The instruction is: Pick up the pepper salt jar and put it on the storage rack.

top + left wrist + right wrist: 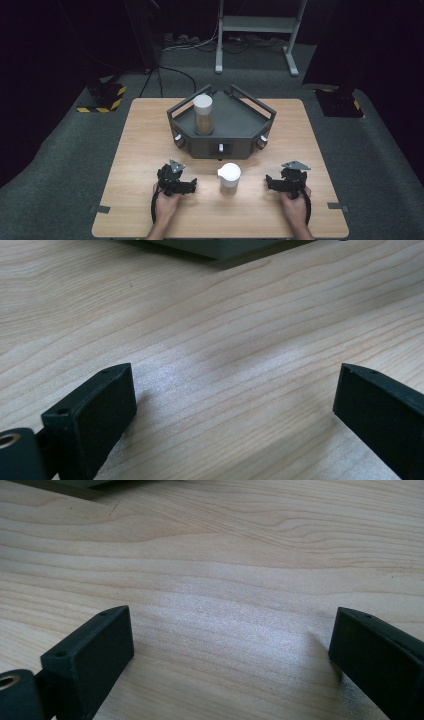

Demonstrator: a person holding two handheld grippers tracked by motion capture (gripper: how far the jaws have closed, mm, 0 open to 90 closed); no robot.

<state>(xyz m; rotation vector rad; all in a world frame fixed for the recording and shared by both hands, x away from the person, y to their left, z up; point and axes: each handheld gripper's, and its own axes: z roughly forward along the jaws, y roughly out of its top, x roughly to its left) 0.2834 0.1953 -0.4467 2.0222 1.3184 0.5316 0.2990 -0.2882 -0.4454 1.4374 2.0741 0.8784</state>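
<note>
High view: wooden table [150, 150] seen from above, with a dark grey angular tray [235, 130] standing toward twelve o'clock of its centre. Held one tall jar [203, 115], white-capped with brownish contents, upright in the tray's ten o'clock corner. Showed a second, shorter jar [229, 178], white lid on top and brown contents below, upright on the bare wood just toward six o'clock of the tray, apart from its front wall. Found the left gripper [186, 186] at about nine o'clock of that short jar, near it but not touching, held by a hand [166, 204] coming in from six o'clock. Found the right gripper [270, 182] at about three o'clock of the same jar, likewise near and apart, held by the other hand [295, 207]. Lay between the two grippers, roughly midway, that short jar. Left gripper view: jaws spread wide over bare wood grain, nothing between them, a dark edge of the tray at twelve o'clock. Right gripper view: jaws equally spread wide, only table surface between them, a sliver of the tray at eleven o'clock. Rested low over the tabletop, both grippers, pinching nothing.
</note>
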